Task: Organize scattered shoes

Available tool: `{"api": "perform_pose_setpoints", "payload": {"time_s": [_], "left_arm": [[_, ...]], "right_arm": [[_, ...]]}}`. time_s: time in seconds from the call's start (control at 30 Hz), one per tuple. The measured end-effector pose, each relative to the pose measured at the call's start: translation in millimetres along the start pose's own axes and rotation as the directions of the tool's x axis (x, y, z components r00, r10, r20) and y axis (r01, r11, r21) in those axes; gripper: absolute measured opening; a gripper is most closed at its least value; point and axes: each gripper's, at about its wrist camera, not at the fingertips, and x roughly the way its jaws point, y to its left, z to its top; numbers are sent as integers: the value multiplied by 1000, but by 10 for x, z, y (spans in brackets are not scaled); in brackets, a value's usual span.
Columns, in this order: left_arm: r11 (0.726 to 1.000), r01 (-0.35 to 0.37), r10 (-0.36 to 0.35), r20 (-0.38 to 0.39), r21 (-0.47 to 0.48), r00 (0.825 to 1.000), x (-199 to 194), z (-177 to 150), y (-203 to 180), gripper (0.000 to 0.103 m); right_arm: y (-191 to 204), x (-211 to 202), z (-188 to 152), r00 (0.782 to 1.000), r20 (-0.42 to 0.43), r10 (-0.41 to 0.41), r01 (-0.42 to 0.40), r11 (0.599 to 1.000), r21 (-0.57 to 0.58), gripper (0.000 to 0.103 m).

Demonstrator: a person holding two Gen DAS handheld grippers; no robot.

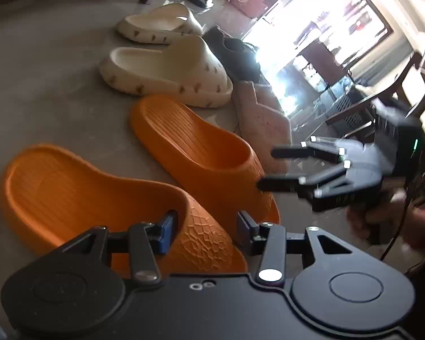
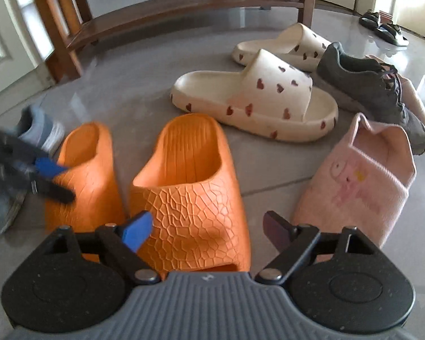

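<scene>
While both arms hover low over the floor (image 2: 133,85), this is how things lie:

Left gripper (image 1: 204,233): released, jaws spread on either side of the toe strap of the nearer orange slipper (image 1: 99,195); I cannot tell whether the pads touch it.
Right gripper (image 2: 209,231): released, jaws wide apart around the toe of the other orange slipper (image 2: 189,192), not pressing it.
Orange pair: side by side on the floor, nearly touching.
Cream slippers with hearts (image 2: 255,102): second one (image 2: 286,46) just behind the first, both beyond the orange pair.
Dark sneaker (image 2: 368,87): right of the cream pair.
Pink slipper (image 2: 359,181): just right of the orange pair, near the sneaker.
Wooden rack (image 2: 170,14): at the back, on the floor.
Black sandals (image 2: 382,27): far right, well apart.
</scene>
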Motion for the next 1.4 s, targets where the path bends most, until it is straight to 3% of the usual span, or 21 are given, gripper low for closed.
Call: {"api": "perform_pose_setpoints", "payload": {"time_s": [0.17, 0.33, 0.67, 0.73, 0.97, 1.1, 1.13, 1.2, 1.27, 1.3, 1.4], "left_arm": [[999, 33, -33, 11, 16, 999, 187, 31, -126, 43], [996, 64, -64, 0, 61, 998, 420, 171, -262, 44], [970, 39, -29, -44, 239, 999, 836, 444, -603, 45], [965, 15, -9, -24, 261, 1000, 919, 444, -698, 51], [940, 3, 26, -81, 342, 996, 662, 351, -761, 57], [961, 51, -50, -8, 272, 999, 287, 445, -581, 57], [975, 24, -39, 65, 221, 997, 217, 504, -520, 57], [993, -19, -5, 204, 114, 979, 84, 622, -402, 57], [997, -63, 48, 286, 45, 957, 111, 724, -353, 57], [996, -82, 69, 317, 28, 946, 134, 754, -349, 57], [992, -123, 112, 358, 7, 927, 249, 833, -366, 57]], "right_arm": [[38, -40, 74, 1000, 22, 9, -9, 1000, -27, 82], [-106, -277, 40, 997, 69, -25, 22, 999, 49, 82], [-297, -447, 27, 986, 120, -118, 108, 990, 88, 82], [-316, -451, 32, 982, 129, -137, 124, 987, 100, 82], [-349, -413, 197, 964, 180, -194, 166, 973, 159, 82], [-328, -335, 320, 957, 207, -203, 170, 971, 165, 82], [-312, -309, 347, 956, 211, -205, 173, 972, 161, 82], [-279, -250, 396, 957, 213, -198, 169, 975, 145, 79], [-245, -154, 473, 961, 210, -182, 161, 980, 115, 66], [-229, -116, 503, 963, 207, -174, 157, 983, 98, 59], [-209, -43, 571, 966, 200, -166, 158, 986, 55, 54]]}}
